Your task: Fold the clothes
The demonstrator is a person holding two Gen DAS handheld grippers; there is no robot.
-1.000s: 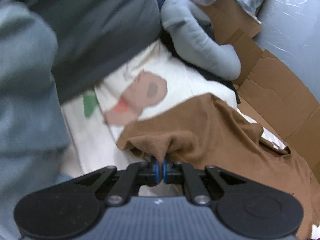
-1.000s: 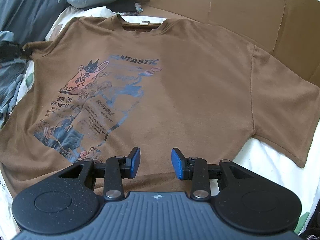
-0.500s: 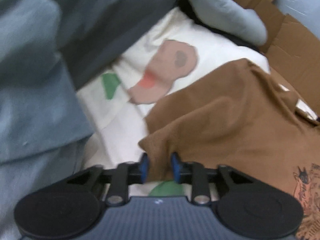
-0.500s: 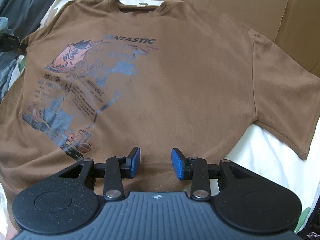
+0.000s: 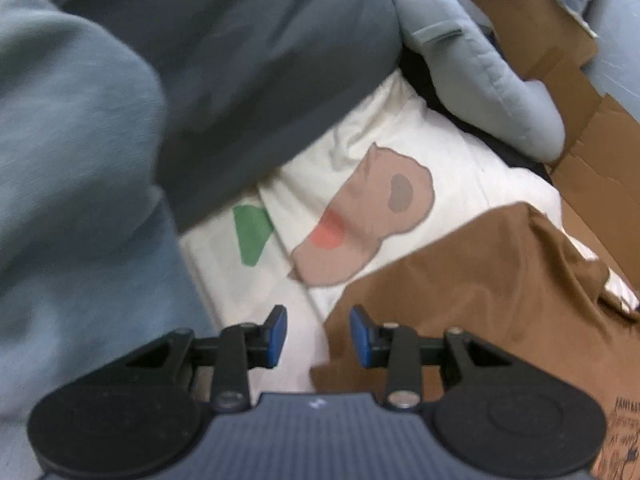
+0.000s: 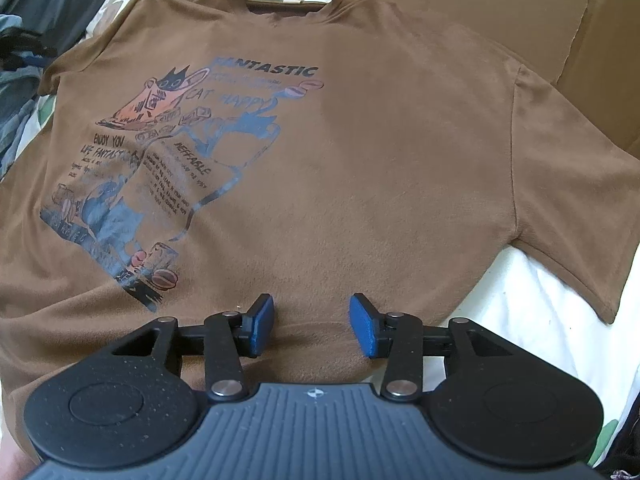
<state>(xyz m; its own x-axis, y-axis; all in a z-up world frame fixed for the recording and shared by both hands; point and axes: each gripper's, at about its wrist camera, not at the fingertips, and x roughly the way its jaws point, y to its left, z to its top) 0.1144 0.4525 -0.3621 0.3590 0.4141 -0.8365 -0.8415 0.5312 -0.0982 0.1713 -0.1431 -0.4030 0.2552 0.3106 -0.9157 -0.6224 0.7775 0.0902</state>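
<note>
T-shirt [image 6: 360, 168], brown, lies flat and face up on the white bedsheet [image 5: 460, 184]. Cardboard [image 6: 500, 12] stands behind its collar. Right gripper [image 6: 312, 326] hovers over its hem, jaws just widened, nothing between them. Left gripper [image 5: 319, 336] sits at its sleeve edge, jaws spread, pinching nothing.

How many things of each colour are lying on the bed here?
Brown: 1, the T-shirt
Dark grey: 1, a garment
Blue-grey: 1, a garment
Pale grey: 1, the curved pillow
Total: 4
</note>
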